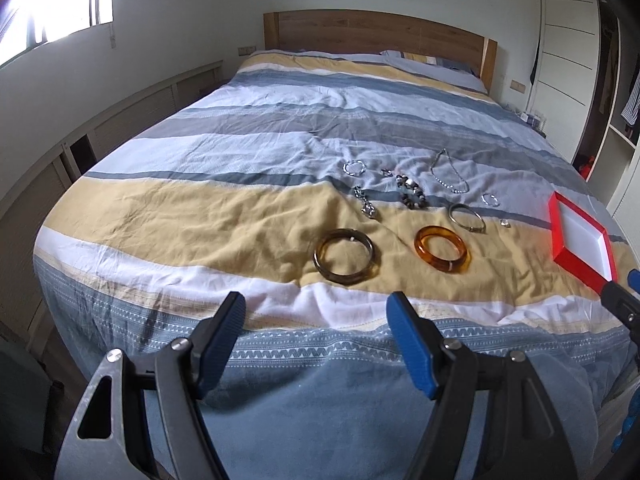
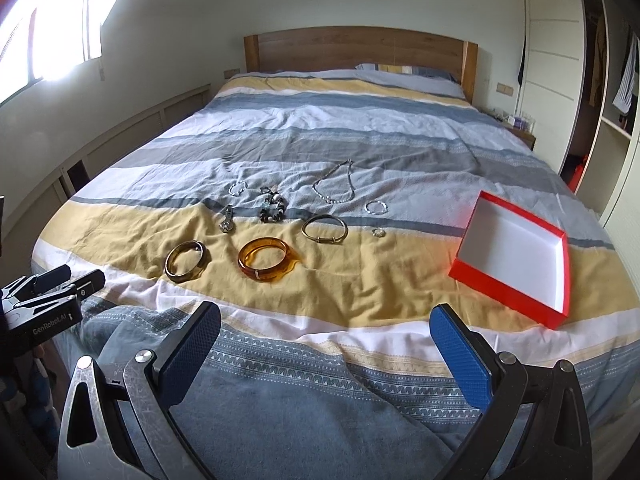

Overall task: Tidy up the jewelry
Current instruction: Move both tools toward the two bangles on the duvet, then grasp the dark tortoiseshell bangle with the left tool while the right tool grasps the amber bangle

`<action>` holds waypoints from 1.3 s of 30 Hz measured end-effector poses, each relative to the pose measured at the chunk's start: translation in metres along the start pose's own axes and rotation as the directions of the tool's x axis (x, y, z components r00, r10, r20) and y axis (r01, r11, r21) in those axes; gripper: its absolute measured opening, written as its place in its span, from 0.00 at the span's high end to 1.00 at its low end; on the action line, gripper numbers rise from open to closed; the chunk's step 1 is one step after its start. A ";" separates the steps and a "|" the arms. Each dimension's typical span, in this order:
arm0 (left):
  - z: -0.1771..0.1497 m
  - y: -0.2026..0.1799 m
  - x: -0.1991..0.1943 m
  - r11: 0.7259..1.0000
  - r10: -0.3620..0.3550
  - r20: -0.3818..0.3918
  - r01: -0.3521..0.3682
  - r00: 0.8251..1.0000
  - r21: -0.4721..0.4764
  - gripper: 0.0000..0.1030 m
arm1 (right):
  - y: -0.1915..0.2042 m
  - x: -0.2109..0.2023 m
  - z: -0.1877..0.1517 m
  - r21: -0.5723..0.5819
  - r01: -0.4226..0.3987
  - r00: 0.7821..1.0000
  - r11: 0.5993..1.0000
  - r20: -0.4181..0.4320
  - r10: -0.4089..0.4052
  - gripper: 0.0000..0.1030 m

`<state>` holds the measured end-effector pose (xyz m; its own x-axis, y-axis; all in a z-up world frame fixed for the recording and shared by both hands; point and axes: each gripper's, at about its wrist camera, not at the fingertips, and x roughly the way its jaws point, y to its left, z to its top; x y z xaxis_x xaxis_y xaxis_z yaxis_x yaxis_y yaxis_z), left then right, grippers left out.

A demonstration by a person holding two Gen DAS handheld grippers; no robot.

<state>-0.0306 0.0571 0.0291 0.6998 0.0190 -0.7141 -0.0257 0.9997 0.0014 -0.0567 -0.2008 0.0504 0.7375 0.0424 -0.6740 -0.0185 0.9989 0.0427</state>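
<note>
Jewelry lies spread on the bed (image 2: pixel 360 136), on the striped cover near its foot: we see a brown bangle (image 2: pixel 187 267) beside an amber bangle (image 2: pixel 265 264), a thin metal bangle (image 2: pixel 324 229) behind them, then a watch (image 2: pixel 227 221), a beaded bracelet (image 2: pixel 273 209), a necklace (image 2: pixel 335 188), two small bracelets and a ring (image 2: pixel 378 232). A red box (image 2: pixel 516 258), open and white inside, sits well to the right of them. We hold the left gripper (image 1: pixel 316 316) and the right gripper (image 2: pixel 326 324) above the bed's foot, each with fingers wide apart and gripping nothing.
</note>
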 end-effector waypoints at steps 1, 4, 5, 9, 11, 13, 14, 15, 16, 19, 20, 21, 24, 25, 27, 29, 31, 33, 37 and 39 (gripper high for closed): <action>0.001 0.000 0.001 1.000 -0.001 -0.006 0.001 1.000 0.002 0.31 | -0.001 0.004 0.000 0.006 -0.005 1.000 1.000 -0.008 0.005 0.01; 0.005 -0.001 0.011 1.000 -0.008 -0.039 0.009 0.999 0.022 0.31 | -0.002 0.018 0.001 0.012 -0.023 0.999 1.000 -0.032 0.023 0.05; 0.006 -0.002 0.014 1.000 -0.011 -0.049 0.013 0.999 0.026 0.31 | -0.003 0.023 0.002 0.013 -0.027 0.999 1.000 -0.043 0.028 0.10; 0.016 -0.005 0.030 0.998 -0.013 -0.072 0.017 0.997 0.057 0.31 | -0.007 0.050 0.006 0.025 -0.058 0.993 0.998 -0.104 0.061 0.24; 0.022 -0.006 0.042 0.998 -0.029 -0.090 0.033 0.996 0.052 0.31 | -0.009 0.062 0.009 0.040 -0.076 0.989 0.996 -0.125 0.080 0.30; 0.028 -0.009 0.054 0.997 -0.037 -0.101 0.043 0.994 0.057 0.31 | -0.010 0.075 0.014 0.047 -0.098 0.984 0.994 -0.144 0.103 0.35; 0.030 -0.011 0.061 0.997 -0.044 -0.106 0.050 0.993 0.060 0.31 | -0.010 0.082 0.018 0.043 -0.109 0.982 0.993 -0.152 0.114 0.39; 0.032 -0.014 0.068 0.996 -0.052 -0.115 0.060 0.992 0.065 0.32 | -0.009 0.088 0.020 0.041 -0.119 0.979 0.992 -0.161 0.124 0.44; 0.033 -0.016 0.072 0.995 -0.057 -0.119 0.065 0.991 0.071 0.32 | -0.009 0.098 0.024 0.041 -0.134 0.975 0.990 -0.173 0.139 0.45; 0.038 -0.026 0.095 0.991 -0.079 -0.138 0.092 0.987 0.094 0.32 | -0.005 0.125 0.033 0.050 -0.174 0.963 0.984 -0.202 0.180 0.53; 0.039 -0.028 0.102 0.990 -0.085 -0.145 0.100 0.986 0.097 0.32 | -0.002 0.135 0.037 0.044 -0.186 0.959 0.982 -0.210 0.191 0.55; 0.040 -0.030 0.108 0.989 -0.091 -0.153 0.107 0.984 0.101 0.34 | 0.001 0.145 0.040 0.038 -0.201 0.954 0.979 -0.219 0.204 0.56; 0.041 -0.039 0.130 0.984 -0.109 -0.191 0.133 0.976 0.118 0.50 | 0.009 0.172 0.048 0.040 -0.240 0.938 0.970 -0.246 0.242 0.59; 0.041 -0.040 0.135 0.983 -0.113 -0.203 0.139 0.973 0.119 0.57 | 0.011 0.179 0.049 0.039 -0.246 0.935 0.968 -0.253 0.248 0.59; 0.040 -0.042 0.149 0.982 -0.114 -0.229 0.144 0.967 0.121 0.62 | 0.015 0.194 0.051 0.042 -0.260 0.927 0.965 -0.270 0.262 0.61; 0.039 -0.045 0.160 0.981 -0.108 -0.242 0.142 0.964 0.129 0.64 | 0.018 0.209 0.050 0.045 -0.269 0.918 0.962 -0.290 0.270 0.62; 0.037 -0.047 0.168 0.980 -0.104 -0.256 0.142 0.961 0.136 0.70 | 0.019 0.222 0.048 0.053 -0.277 0.909 0.959 -0.310 0.280 0.66; 0.035 -0.050 0.179 0.979 -0.106 -0.278 0.150 0.955 0.140 0.72 | 0.021 0.234 0.044 0.055 -0.283 0.899 0.958 -0.332 0.285 0.74; 0.026 -0.057 0.195 0.976 -0.074 -0.309 0.133 0.948 0.174 0.73 | 0.027 0.250 0.040 0.046 -0.290 0.891 0.956 -0.353 0.287 0.76; 0.022 -0.061 0.200 0.975 -0.056 -0.306 0.119 0.950 0.188 0.73 | 0.031 0.255 0.040 0.034 -0.287 0.892 0.957 -0.355 0.280 0.77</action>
<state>0.1265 0.0003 -0.0987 0.4481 -0.0437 -0.8929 0.1922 0.9801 0.0485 0.1574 -0.1599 -0.0905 0.4127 0.3244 -0.8511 -0.2066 0.9434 0.2594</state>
